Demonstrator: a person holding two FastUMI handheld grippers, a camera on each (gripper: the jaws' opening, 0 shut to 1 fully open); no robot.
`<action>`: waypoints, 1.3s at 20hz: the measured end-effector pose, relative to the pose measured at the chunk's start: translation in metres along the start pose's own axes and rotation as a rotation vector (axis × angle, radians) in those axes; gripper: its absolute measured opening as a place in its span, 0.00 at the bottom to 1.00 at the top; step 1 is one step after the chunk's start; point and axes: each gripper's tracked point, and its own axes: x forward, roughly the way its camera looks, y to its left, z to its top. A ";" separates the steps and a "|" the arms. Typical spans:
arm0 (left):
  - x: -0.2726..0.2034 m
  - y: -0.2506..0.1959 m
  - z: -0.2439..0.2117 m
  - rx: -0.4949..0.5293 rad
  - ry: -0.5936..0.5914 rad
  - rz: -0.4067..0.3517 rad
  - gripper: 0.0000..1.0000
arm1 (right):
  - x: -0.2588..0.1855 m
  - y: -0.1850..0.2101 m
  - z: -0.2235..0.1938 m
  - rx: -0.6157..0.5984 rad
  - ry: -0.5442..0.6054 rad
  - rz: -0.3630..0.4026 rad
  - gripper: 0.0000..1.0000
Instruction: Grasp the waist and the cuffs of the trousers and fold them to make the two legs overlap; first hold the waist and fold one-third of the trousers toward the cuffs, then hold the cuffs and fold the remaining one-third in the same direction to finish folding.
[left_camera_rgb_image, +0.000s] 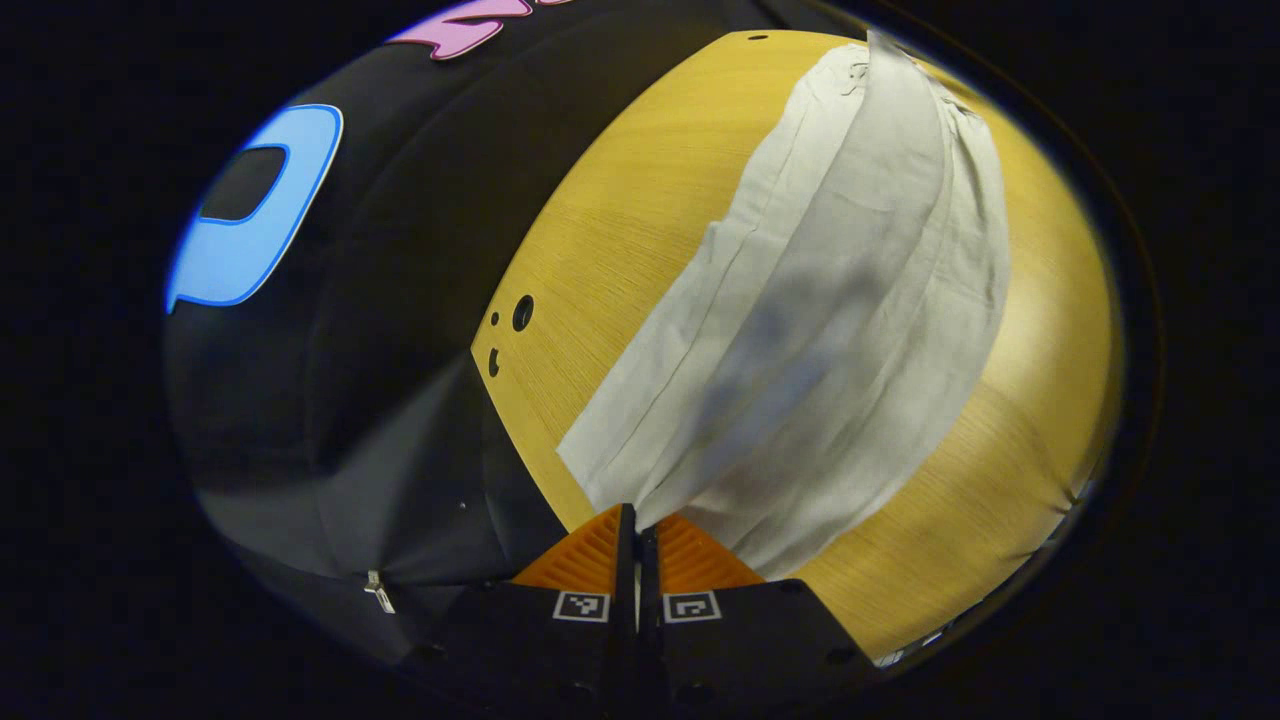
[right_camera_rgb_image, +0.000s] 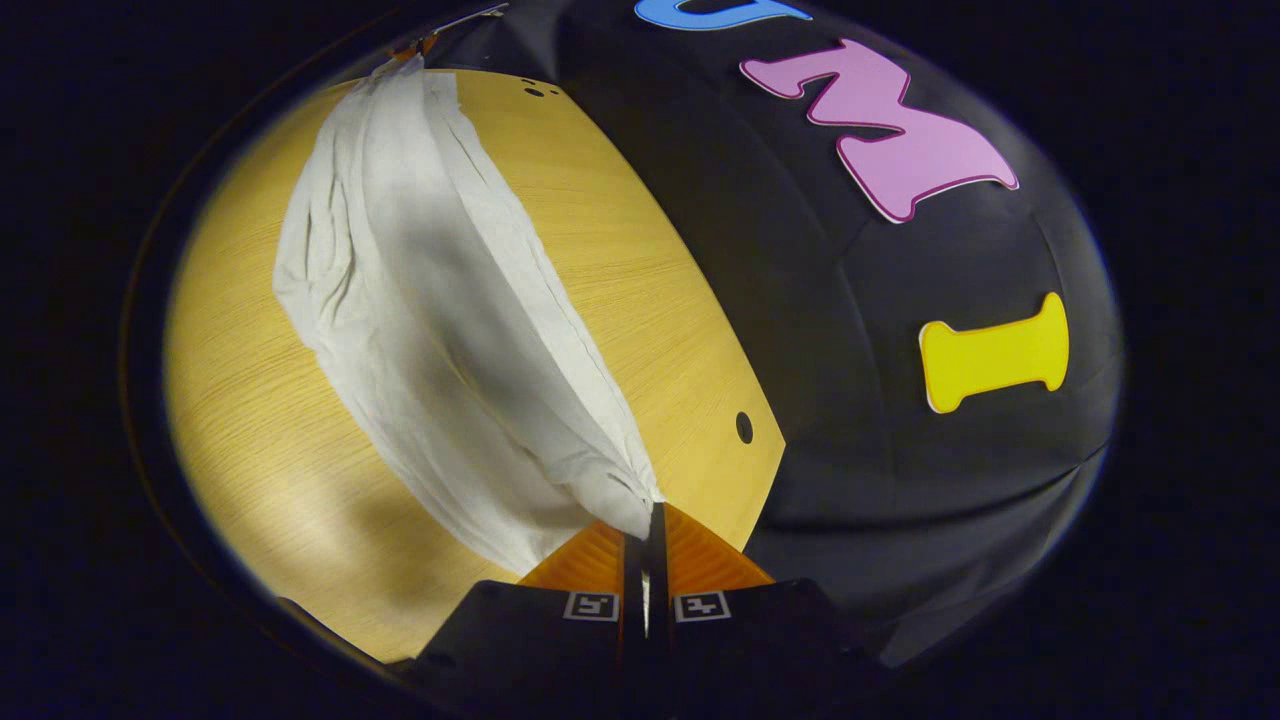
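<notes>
Pale cloth trousers (left_camera_rgb_image: 820, 330) are lying lengthwise on the wooden bench (left_camera_rgb_image: 620, 210), each end pinched in a closed hand-held gripper, left (left_camera_rgb_image: 637, 535) and right (right_camera_rgb_image: 648, 525). They seem mid leg-overlap fold; next, the lifted edge needs laying squarely over the other leg.
</notes>
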 end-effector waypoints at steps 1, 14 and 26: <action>0.006 0.002 0.004 0.005 0.009 0.005 0.05 | 0.009 -0.001 -0.001 0.007 0.012 0.007 0.05; 0.077 -0.019 0.005 0.118 0.159 -0.051 0.10 | 0.096 0.033 -0.025 -0.013 0.100 0.153 0.15; 0.066 0.006 0.024 0.434 0.080 0.053 0.98 | 0.072 0.015 -0.019 -0.201 0.085 0.094 0.96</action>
